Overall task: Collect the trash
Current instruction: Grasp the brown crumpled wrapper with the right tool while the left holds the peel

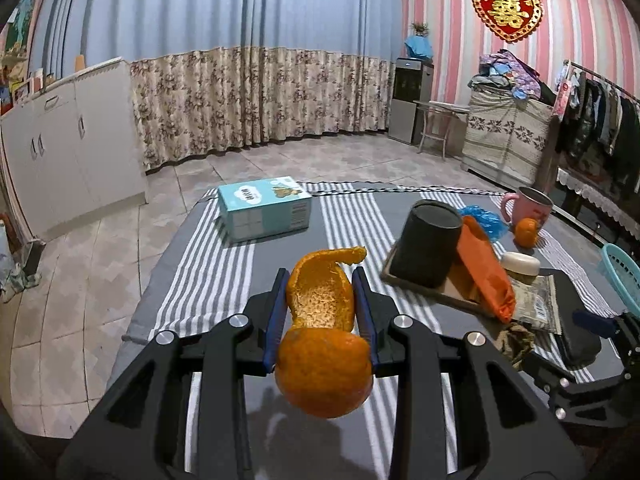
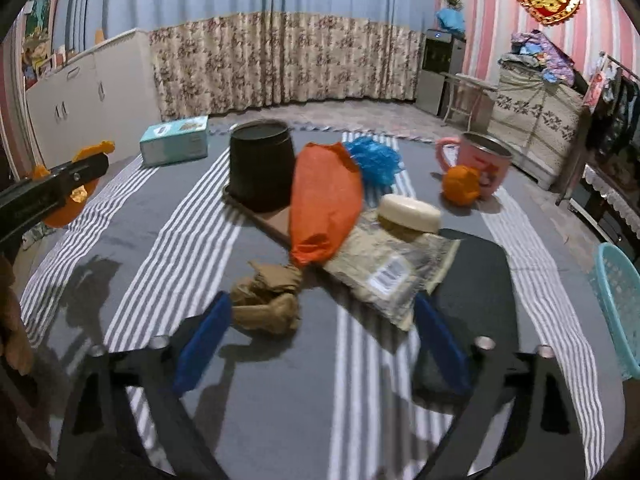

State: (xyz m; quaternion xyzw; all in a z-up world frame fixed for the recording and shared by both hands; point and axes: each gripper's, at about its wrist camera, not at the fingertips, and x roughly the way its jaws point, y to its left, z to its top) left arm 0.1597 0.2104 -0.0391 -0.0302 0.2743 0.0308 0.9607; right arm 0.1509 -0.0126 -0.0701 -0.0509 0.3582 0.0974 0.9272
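My left gripper (image 1: pixel 321 276) is shut on a curled orange peel (image 1: pixel 324 312), held above the striped tablecloth (image 1: pixel 208 272). From the right wrist view it shows at the far left edge, peel (image 2: pixel 96 148) sticking out past its tip. My right gripper (image 2: pixel 320 304) stands open low over the cloth. A crumpled brown paper wad (image 2: pixel 268 300) lies just ahead of its left finger (image 2: pixel 204 344), not pinched. An orange plastic bag (image 2: pixel 324 204), a clear wrapper with a barcode (image 2: pixel 388 276) and a blue plastic scrap (image 2: pixel 374 158) lie beyond.
A black cup (image 2: pixel 260 164) stands on a brown tray (image 2: pixel 272 220). A cream round lid (image 2: pixel 408 212), a pink mug (image 2: pixel 480 160) with a mandarin (image 2: pixel 460 184), and a tissue box (image 2: pixel 176 140) share the table. A teal basket (image 2: pixel 616 308) sits at the right edge.
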